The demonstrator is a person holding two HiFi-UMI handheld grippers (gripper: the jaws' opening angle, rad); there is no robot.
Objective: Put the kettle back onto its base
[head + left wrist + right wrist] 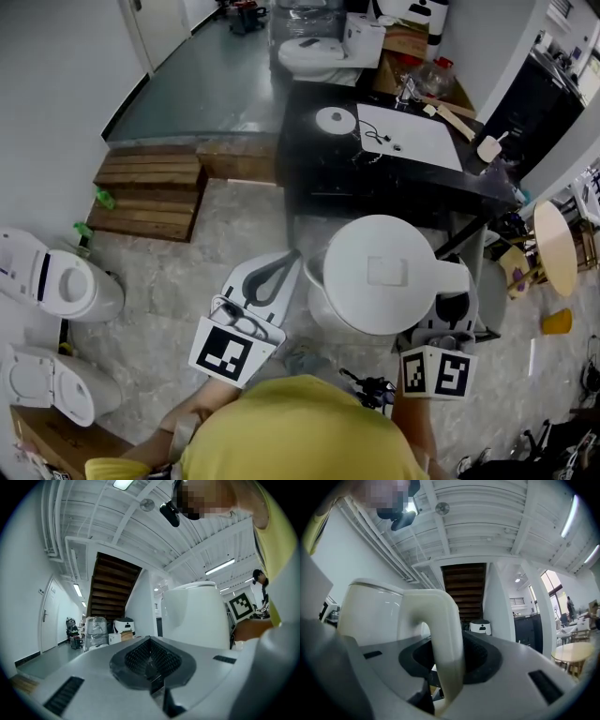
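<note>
The right gripper (447,660) is clenching the curved cream-white handle (440,634) of a white plastic electric kettle (380,272), with the handle standing upright between its jaws and the pads pressing on it from both sides. The left gripper (151,660) is sitting with its jaws together and nothing between them, just beside the kettle's left flank; whether it is touching the body I cannot tell. The kettle is hanging in the air over the pale stone floor (234,234), in front of the person in a yellow top (300,431). Beyond it, the round white kettle base (335,120) is lying on a black table (309,164), well apart from the kettle, next to a white rectangular sheet (412,136). A wooden pallet (150,192) is lying to the left.
</note>
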